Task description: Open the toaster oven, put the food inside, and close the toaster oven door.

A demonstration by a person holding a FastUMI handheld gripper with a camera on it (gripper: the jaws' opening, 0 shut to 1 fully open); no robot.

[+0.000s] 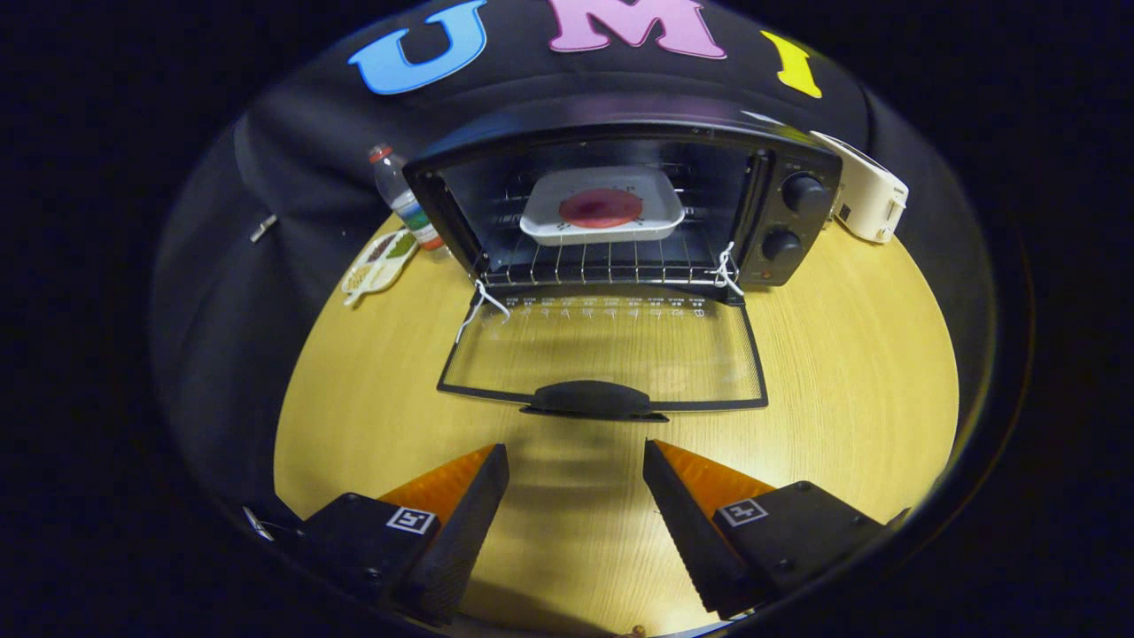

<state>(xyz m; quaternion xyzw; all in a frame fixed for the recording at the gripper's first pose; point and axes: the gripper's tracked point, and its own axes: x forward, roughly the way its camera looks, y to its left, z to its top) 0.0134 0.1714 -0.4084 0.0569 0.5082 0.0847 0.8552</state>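
— Where does the toaster oven [620, 204] stand?
— At the back of the table [842, 372], against the booth's wall. Its door [611, 350] lies folded down flat toward the gripper [576, 461], the handle [592, 399] at the near edge.
— And the food?
— On a tray [602, 208] resting on the rack [607, 261] inside the oven.
— What about the knobs?
— Two on the oven's right side, one knob [804, 193] above the other.
— Anything beside the oven?
— A bottle [403, 199] just to its left, with a small dish [379, 263] in front of the bottle. A toaster [868, 195] sits to the right.
— And the fingers?
— Spread apart with bare table between them, the door handle just ahead, not touching.
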